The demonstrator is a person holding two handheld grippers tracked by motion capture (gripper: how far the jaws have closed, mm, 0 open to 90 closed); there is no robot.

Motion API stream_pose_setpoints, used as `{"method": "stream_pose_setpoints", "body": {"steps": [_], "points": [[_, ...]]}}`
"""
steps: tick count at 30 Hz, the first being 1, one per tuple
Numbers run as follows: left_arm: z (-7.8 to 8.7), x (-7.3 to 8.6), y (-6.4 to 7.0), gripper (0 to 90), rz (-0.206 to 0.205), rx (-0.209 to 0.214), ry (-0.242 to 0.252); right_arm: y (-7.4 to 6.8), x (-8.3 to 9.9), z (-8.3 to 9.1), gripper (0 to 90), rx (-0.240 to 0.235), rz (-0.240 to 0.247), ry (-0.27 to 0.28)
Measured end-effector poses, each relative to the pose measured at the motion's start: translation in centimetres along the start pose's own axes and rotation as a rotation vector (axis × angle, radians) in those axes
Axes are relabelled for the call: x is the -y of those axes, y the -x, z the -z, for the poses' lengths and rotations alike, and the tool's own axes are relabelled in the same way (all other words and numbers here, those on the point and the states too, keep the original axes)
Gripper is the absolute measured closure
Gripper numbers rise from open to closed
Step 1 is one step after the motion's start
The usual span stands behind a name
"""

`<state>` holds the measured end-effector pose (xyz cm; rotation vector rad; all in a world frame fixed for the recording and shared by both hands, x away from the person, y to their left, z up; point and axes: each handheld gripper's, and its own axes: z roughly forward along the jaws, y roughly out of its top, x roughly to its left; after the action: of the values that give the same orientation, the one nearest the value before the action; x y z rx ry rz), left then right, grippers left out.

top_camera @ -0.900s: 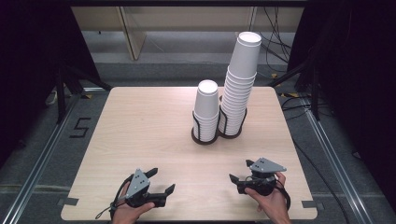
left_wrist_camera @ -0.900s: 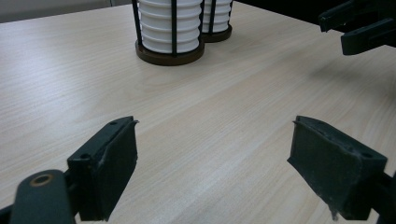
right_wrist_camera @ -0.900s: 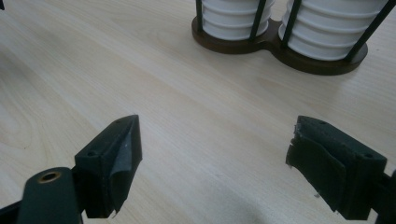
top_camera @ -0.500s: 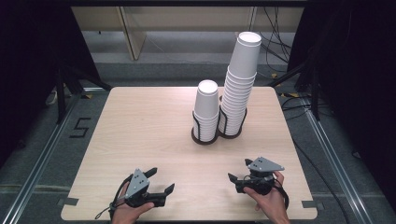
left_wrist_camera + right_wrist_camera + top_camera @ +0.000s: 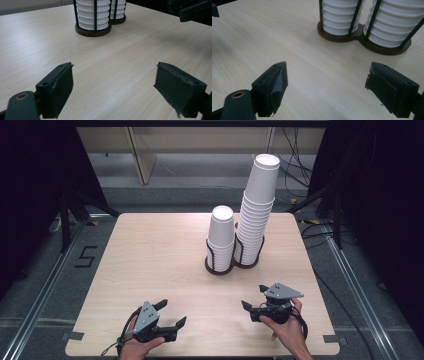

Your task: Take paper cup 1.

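Two stacks of white paper cups stand in a dark twin wire holder (image 5: 220, 267) at the table's middle back. The short stack (image 5: 221, 236) is on the left and the tall stack (image 5: 257, 207) on the right. My left gripper (image 5: 172, 312) rests low near the front edge, open and empty. My right gripper (image 5: 253, 296) sits front right, also open and empty. The left gripper view has open jaws (image 5: 113, 82) over bare wood, with the short stack (image 5: 93, 12) ahead. In the right gripper view the jaws (image 5: 327, 85) are open, with both stacks (image 5: 342, 15) and the holder base (image 5: 362, 37) close ahead.
The light wooden table (image 5: 150, 255) has bare room to the left and front of the holder. Dark stands and cables (image 5: 320, 227) surround it on the floor. The right gripper's tip (image 5: 192, 8) shows in the left gripper view.
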<state>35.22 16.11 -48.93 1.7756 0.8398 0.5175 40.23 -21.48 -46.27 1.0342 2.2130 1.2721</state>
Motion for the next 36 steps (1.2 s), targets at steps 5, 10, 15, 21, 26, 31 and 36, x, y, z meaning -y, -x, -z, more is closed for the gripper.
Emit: {"method": "stream_pose_setpoints", "body": {"steps": [5, 10, 15, 21, 26, 31, 36], "points": [[0.0, 0.0, 0.0, 14.6, -0.005, 0.003, -0.011, 0.0, -0.6, -0.1, 17.4, -0.012, -0.012, 0.013], [0.0, 0.0, 0.0, 14.6, 0.003, 0.003, -0.009, 0.0, -1.4, -0.3, 19.2, -0.003, -0.009, 0.025], [-0.1, 0.1, 0.0, 14.6, 0.003, 0.003, -0.009, -0.2, -1.8, -0.6, 22.1, -0.013, -0.016, 0.026], [-0.1, 0.1, -0.1, 14.6, 0.006, 0.006, -0.009, -0.2, -2.3, -0.9, 21.1, -0.013, -0.003, 0.029], [-0.1, 0.1, -0.1, 14.6, 0.008, 0.010, -0.008, -0.3, -2.5, -1.1, 21.1, -0.009, -0.012, 0.021], [-0.1, 0.1, -0.1, 14.6, 0.010, 0.009, -0.009, -0.1, -2.9, -1.2, 21.0, -0.004, 0.003, 0.035], [-0.2, 0.1, -0.1, 14.6, 0.015, 0.009, -0.008, -0.3, -3.7, -1.2, 20.9, -0.015, -0.021, 0.040]]}}
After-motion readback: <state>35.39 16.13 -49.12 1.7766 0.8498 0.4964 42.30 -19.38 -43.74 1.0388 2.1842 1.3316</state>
